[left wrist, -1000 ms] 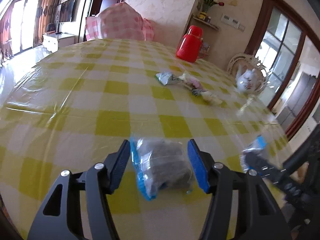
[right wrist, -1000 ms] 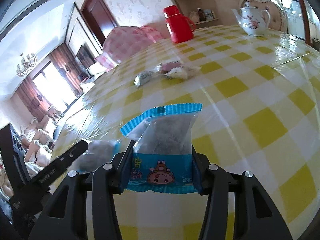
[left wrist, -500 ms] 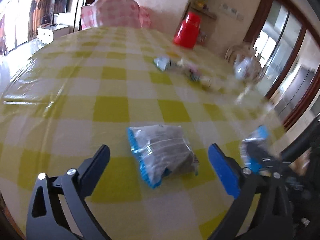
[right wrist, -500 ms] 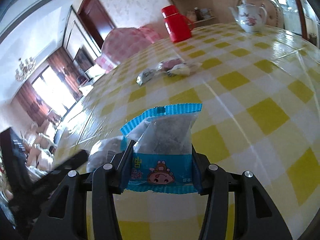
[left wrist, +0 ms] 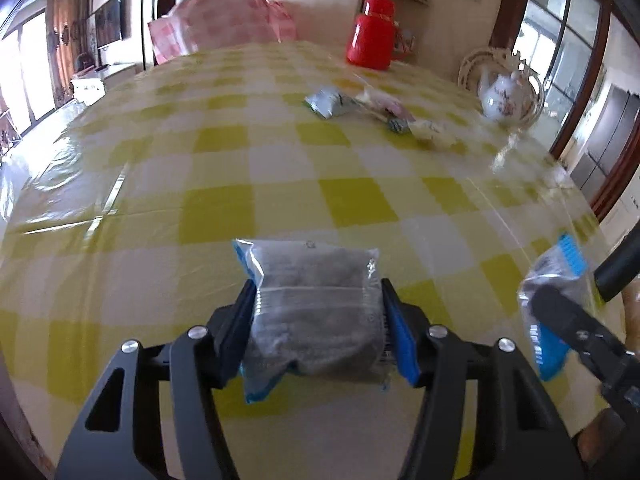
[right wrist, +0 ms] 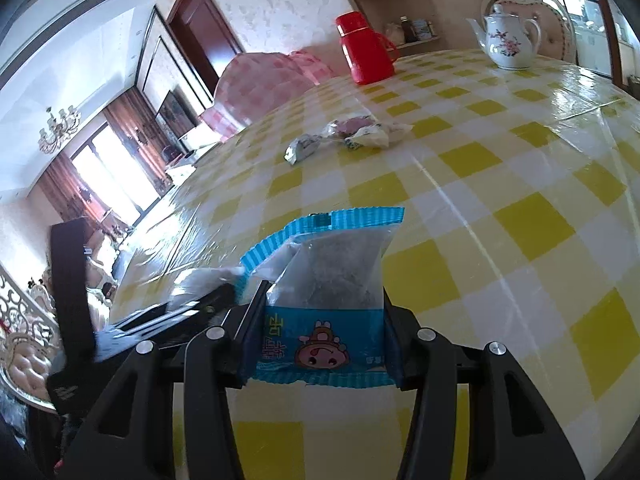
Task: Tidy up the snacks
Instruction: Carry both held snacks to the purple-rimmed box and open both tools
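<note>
My left gripper [left wrist: 318,328] is shut on a clear snack pack with blue edges and a dark filling [left wrist: 314,304], held just above the yellow-checked tablecloth [left wrist: 224,208]. My right gripper [right wrist: 320,340] is shut on a second blue snack pack with a cartoon face [right wrist: 320,280]; that pack and gripper also show at the right of the left wrist view [left wrist: 552,304]. The left gripper shows blurred at the left of the right wrist view [right wrist: 168,316]. A small heap of loose snack packets [left wrist: 360,108] lies farther back on the table, also in the right wrist view [right wrist: 344,138].
A red thermos jug [left wrist: 372,32] stands at the far side, with a white flowered teapot [left wrist: 506,96] at the far right. A pink checked food cover [left wrist: 224,20] sits at the back. The table's edge curves close on the right.
My left gripper opened wide half a second ago with the pack lying on the cloth, then closed on it again, now square between the fingers. My right gripper kept its pack throughout.
</note>
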Available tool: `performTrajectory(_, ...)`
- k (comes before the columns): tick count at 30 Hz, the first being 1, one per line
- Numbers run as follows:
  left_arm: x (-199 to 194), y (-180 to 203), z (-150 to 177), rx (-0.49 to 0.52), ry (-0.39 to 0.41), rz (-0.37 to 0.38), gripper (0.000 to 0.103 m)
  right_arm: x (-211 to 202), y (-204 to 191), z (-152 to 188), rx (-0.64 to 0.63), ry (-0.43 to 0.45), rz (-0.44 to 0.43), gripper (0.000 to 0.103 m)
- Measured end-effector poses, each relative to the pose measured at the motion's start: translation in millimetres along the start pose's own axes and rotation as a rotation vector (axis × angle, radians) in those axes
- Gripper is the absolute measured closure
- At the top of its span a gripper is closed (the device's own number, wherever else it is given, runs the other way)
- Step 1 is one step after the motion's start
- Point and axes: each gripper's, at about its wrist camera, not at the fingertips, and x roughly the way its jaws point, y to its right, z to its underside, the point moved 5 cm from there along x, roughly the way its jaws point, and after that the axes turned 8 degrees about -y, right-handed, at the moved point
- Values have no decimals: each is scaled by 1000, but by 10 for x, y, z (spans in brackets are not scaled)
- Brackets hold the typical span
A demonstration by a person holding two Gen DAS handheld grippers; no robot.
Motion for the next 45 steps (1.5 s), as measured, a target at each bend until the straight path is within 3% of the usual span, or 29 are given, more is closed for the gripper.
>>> performTrajectory(11, -889, -493, 274, 0, 127, -69, 43, 180, -766, 349, -178, -78, -77, 55)
performTrajectory(22, -1542, -1802, 940, -152, 127, -182, 43, 241, -1937, 974, -470, -173, -219, 55)
performTrajectory(30, -1785, -2630, 1233, -237, 82, -307, 43, 253, -2852, 1666, -727, -263, -306, 55)
performTrajectory(37, -1845, -3088, 1473, -255, -21, -416, 42, 286, -3569, 2303, -939, -346, -369, 54)
performTrajectory(40, -1911, -3265, 1550, -275, -51, -485, 34, 261, -3838, 2438, -970, -354, -452, 49)
performTrajectory(42, -2011, -3317, 1537, -312, -17, -535, 16, 205, -3889, 2373, -956, -310, -467, 40)
performTrajectory(45, -2140, -3306, 1523, -336, 34, -513, 7, 121, -3753, 2166, -906, -259, -463, 35)
